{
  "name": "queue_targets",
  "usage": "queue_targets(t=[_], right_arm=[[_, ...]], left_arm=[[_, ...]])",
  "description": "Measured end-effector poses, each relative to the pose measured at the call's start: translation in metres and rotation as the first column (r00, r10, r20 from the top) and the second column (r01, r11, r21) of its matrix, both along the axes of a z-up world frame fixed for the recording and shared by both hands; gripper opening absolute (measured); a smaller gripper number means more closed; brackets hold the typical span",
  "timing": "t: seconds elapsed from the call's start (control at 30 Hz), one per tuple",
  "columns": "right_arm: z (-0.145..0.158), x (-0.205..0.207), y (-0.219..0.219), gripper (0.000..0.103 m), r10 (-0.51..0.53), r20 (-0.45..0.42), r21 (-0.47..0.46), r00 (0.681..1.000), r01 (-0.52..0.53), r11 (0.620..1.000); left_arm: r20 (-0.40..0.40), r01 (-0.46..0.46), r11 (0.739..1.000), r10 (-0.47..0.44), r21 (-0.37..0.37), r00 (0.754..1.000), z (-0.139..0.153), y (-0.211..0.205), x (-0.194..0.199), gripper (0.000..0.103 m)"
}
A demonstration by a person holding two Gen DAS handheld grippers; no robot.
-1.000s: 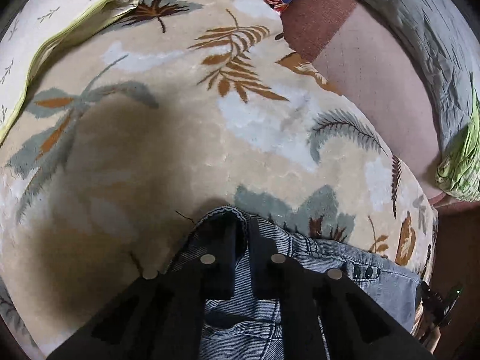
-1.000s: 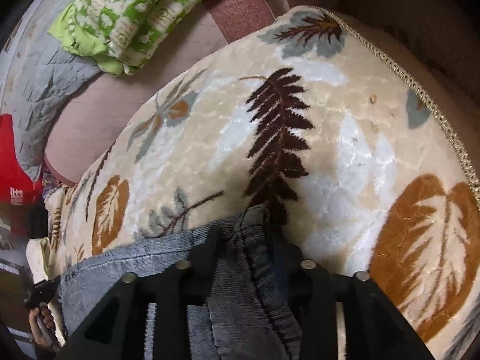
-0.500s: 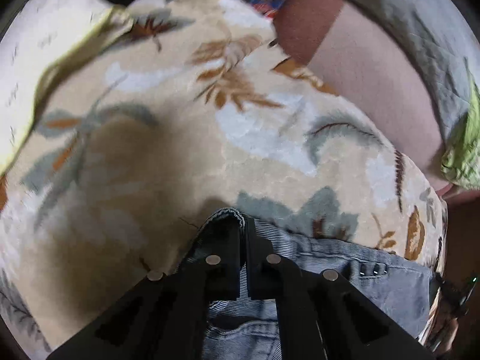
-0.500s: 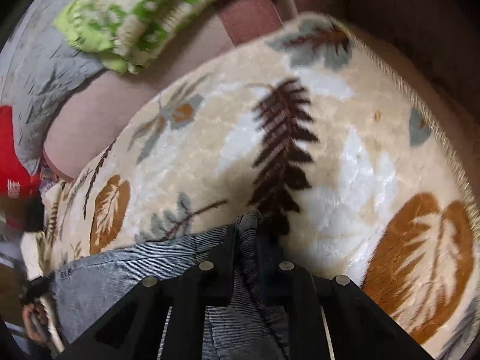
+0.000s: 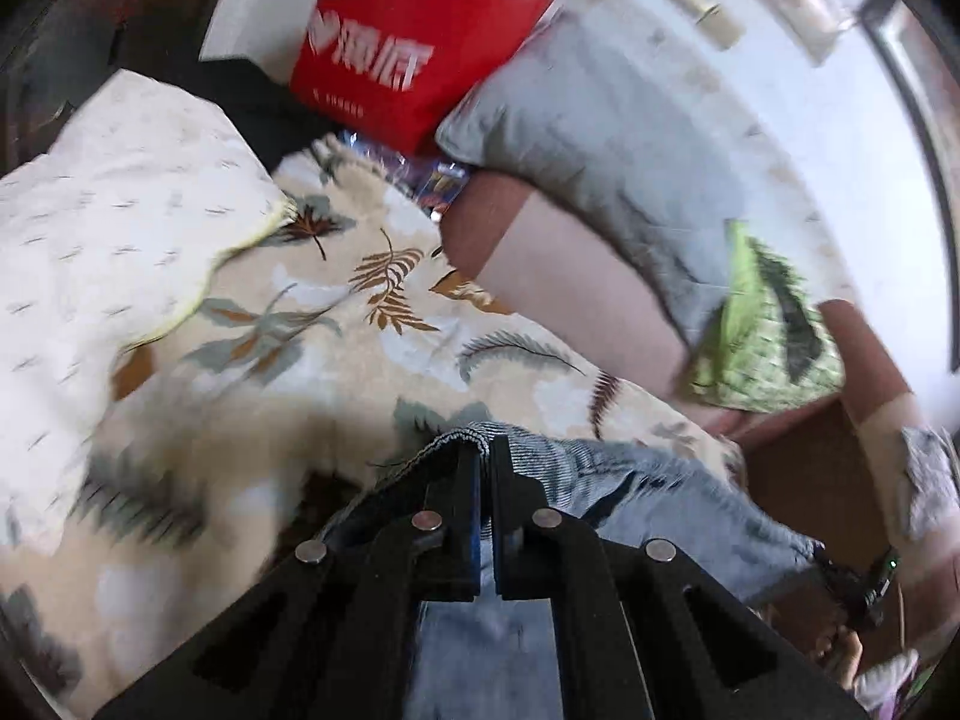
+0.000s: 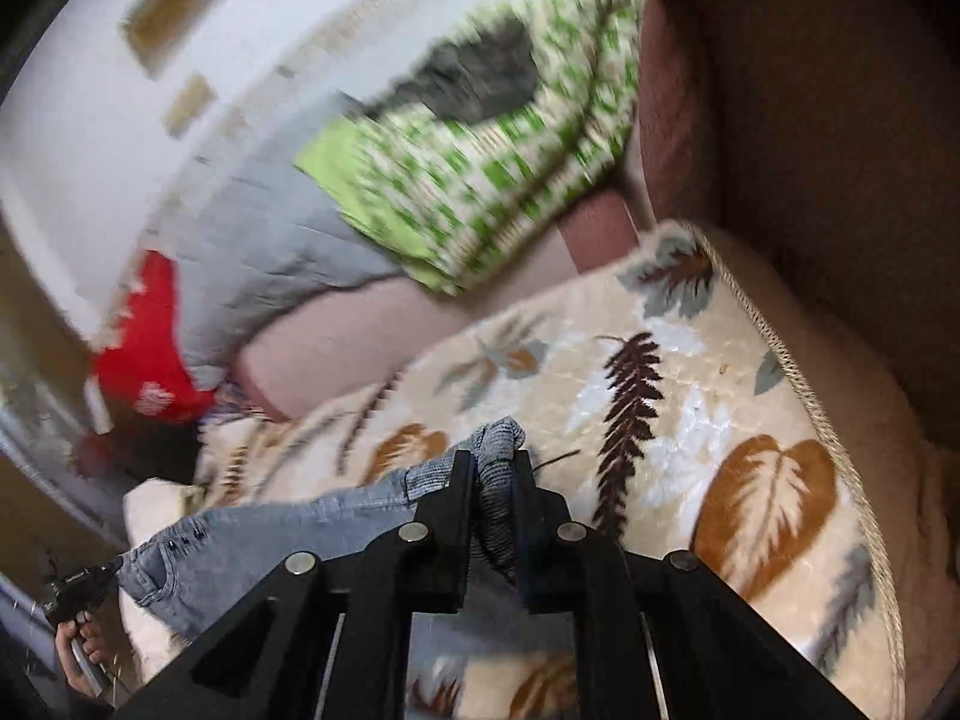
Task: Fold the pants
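Light blue denim pants (image 5: 630, 480) hang between my two grippers above a beige leaf-print blanket (image 5: 252, 396). My left gripper (image 5: 485, 450) is shut on one corner of the pants' edge. My right gripper (image 6: 493, 468) is shut on the other corner, where the denim (image 6: 498, 444) bunches between the fingers. The waistband with its pocket rivets stretches away to the left in the right wrist view (image 6: 180, 546). Both corners are lifted off the blanket (image 6: 660, 420).
A white pillow (image 5: 90, 228) lies on the left of the blanket. A grey quilt (image 5: 600, 138), a green patterned cloth (image 5: 768, 348) and a red bag (image 5: 420, 42) lie at the back. The sofa's brown arm (image 6: 810, 150) stands to the right.
Both grippers have closed fully on the pants' corners and lifted them up off the blanket. The views have tilted up, showing the wall and the red bag.
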State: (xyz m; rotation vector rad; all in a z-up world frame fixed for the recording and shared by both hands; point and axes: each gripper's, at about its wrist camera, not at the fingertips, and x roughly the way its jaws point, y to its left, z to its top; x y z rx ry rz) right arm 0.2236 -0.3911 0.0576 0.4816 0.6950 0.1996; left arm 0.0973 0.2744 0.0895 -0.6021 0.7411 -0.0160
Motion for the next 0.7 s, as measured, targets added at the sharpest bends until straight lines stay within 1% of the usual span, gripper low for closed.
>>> queue_targets(t=[0.07, 0.1, 0.13, 0.17, 0.2, 0.23, 0.27, 0.3, 0.33, 0.37, 0.4, 0.43, 0.47, 0.5, 0.53, 0.57, 0.6, 0.63, 0.7], right_arm=[[-0.001, -0.043, -0.006, 0.012, 0.026, 0.024, 0.014, 0.999, -0.026, 1.000], [-0.004, -0.059, -0.008, 0.012, 0.036, 0.027, 0.015, 0.999, -0.036, 0.999], [-0.012, -0.080, -0.012, 0.012, 0.045, 0.026, 0.025, 0.999, -0.046, 0.999], [-0.027, -0.103, -0.016, 0.015, 0.063, 0.008, 0.043, 0.998, -0.063, 0.997], [-0.042, -0.119, -0.020, 0.016, 0.078, -0.025, 0.056, 0.997, -0.077, 0.996], [-0.063, -0.139, -0.024, 0.016, 0.093, -0.077, 0.069, 0.993, -0.088, 0.994], [-0.087, -0.156, -0.029, 0.019, 0.104, -0.136, 0.086, 0.985, -0.093, 0.992], [-0.102, -0.166, -0.032, 0.021, 0.106, -0.179, 0.099, 0.978, -0.089, 0.991], [-0.128, -0.181, -0.038, 0.026, 0.094, -0.280, 0.110, 0.955, -0.066, 0.992], [-0.142, -0.188, -0.043, 0.029, 0.075, -0.345, 0.106, 0.936, -0.041, 0.994], [-0.149, -0.196, -0.049, 0.029, 0.047, -0.375, 0.107, 0.926, -0.008, 0.994], [-0.152, -0.204, -0.055, 0.030, 0.020, -0.372, 0.130, 0.928, 0.030, 0.991], [-0.150, -0.209, -0.060, 0.033, 0.001, -0.361, 0.154, 0.933, 0.058, 0.986], [-0.145, -0.211, -0.064, 0.040, -0.019, -0.346, 0.174, 0.938, 0.084, 0.981], [-0.138, -0.211, -0.064, 0.047, -0.035, -0.330, 0.188, 0.943, 0.102, 0.977], [-0.131, -0.208, -0.062, 0.064, -0.043, -0.313, 0.205, 0.949, 0.111, 0.972], [-0.126, -0.204, -0.058, 0.070, -0.038, -0.304, 0.214, 0.952, 0.108, 0.971], [-0.121, -0.197, -0.050, 0.070, -0.027, -0.301, 0.210, 0.953, 0.094, 0.973], [-0.120, -0.190, -0.036, 0.070, -0.033, -0.318, 0.171, 0.947, 0.091, 0.981]], left_arm=[[0.009, 0.019, 1.000, -0.018, -0.020, 1.000, -0.003, 0.006, -0.040, 0.002], [0.014, 0.033, 0.999, -0.033, -0.037, 0.999, -0.010, 0.011, -0.068, 0.003], [0.010, 0.039, 0.998, -0.039, -0.042, 0.999, -0.016, 0.014, -0.088, 0.003], [-0.016, 0.058, 0.997, -0.059, -0.046, 0.998, -0.028, 0.017, -0.107, 0.003], [-0.051, 0.075, 0.996, -0.077, -0.045, 0.996, -0.040, 0.020, -0.123, 0.006], [-0.086, 0.071, 0.997, -0.074, -0.033, 0.994, -0.051, 0.023, -0.137, 0.007], [-0.129, 0.060, 0.998, -0.059, 0.005, 0.990, -0.061, 0.026, -0.145, 0.007], [-0.194, 0.037, 0.996, -0.021, 0.081, 0.981, -0.073, 0.030, -0.152, 0.008], [-0.222, 0.008, 0.993, 0.019, 0.119, 0.975, -0.077, 0.035, -0.156, 0.009], [-0.238, -0.033, 0.989, 0.067, 0.141, 0.969, -0.079, 0.041, -0.159, 0.009], [-0.236, -0.050, 0.990, 0.081, 0.135, 0.968, -0.078, 0.043, -0.160, 0.012], [-0.222, -0.060, 0.990, 0.088, 0.130, 0.971, -0.072, 0.041, -0.158, 0.022], [-0.202, -0.055, 0.988, 0.084, 0.145, 0.976, -0.066, 0.033, -0.153, 0.029], [-0.182, -0.049, 0.986, 0.078, 0.158, 0.980, -0.061, 0.023, -0.150, 0.046], [-0.143, -0.031, 0.986, 0.054, 0.164, 0.988, -0.055, 0.008, -0.145, 0.059], [-0.121, -0.014, 0.987, 0.034, 0.163, 0.992, -0.053, -0.004, -0.140, 0.061], [-0.106, 0.004, 0.986, 0.014, 0.165, 0.994, -0.053, -0.018, -0.134, 0.061], [-0.099, 0.028, 0.984, -0.010, 0.178, 0.995, -0.055, -0.037, -0.127, 0.061], [-0.097, 0.042, 0.978, -0.023, 0.204, 0.995, -0.065, -0.061, -0.117, 0.061]])
